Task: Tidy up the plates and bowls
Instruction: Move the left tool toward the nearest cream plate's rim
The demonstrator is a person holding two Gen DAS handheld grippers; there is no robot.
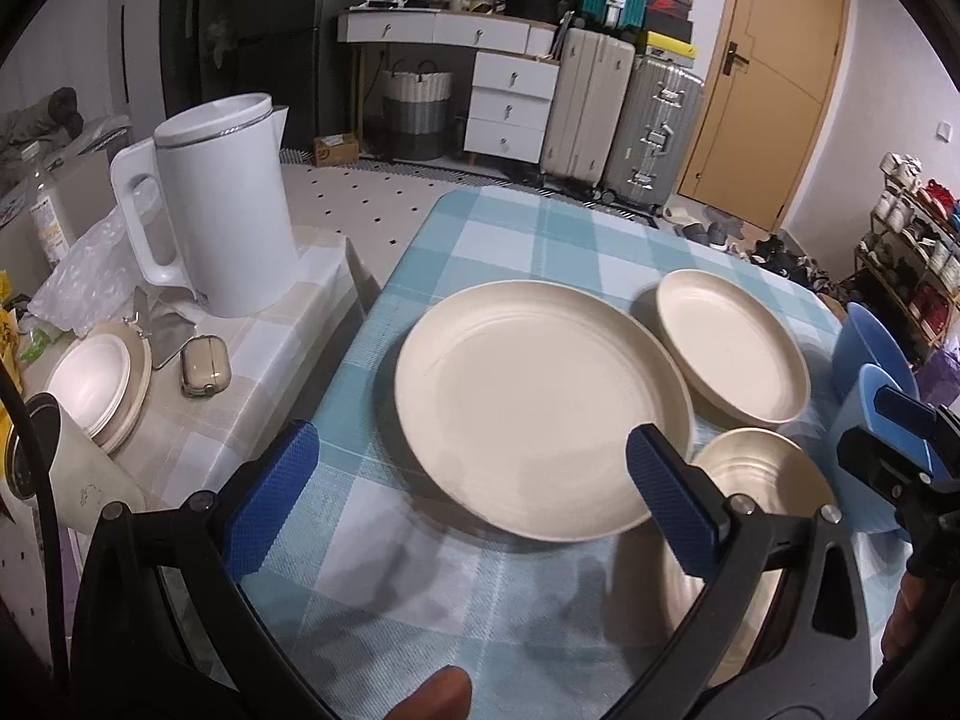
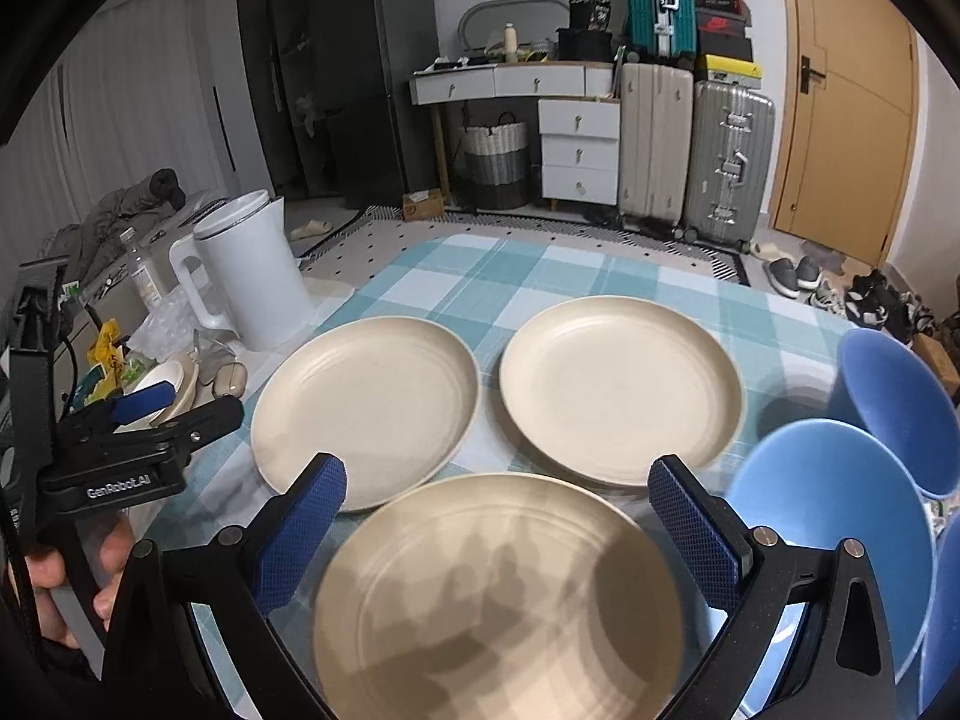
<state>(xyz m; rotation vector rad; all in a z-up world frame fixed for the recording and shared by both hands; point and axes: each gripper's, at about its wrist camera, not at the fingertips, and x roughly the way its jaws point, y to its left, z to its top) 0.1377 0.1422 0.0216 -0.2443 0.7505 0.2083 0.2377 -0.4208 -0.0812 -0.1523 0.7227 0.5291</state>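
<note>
Plainly, both claws are spread wide and hold nothing: the left claw (image 1: 474,498) hovers over the left plate (image 1: 540,414), the right claw (image 2: 498,522) over the near plate (image 2: 498,600) at the bench's (image 2: 540,270) front edge. A third plate (image 2: 621,390) lies farther back; blue bowls (image 2: 840,516) crowd the right edge. Reaching rightward could knock those bowls off, since they sit just beside the right claw.
</note>
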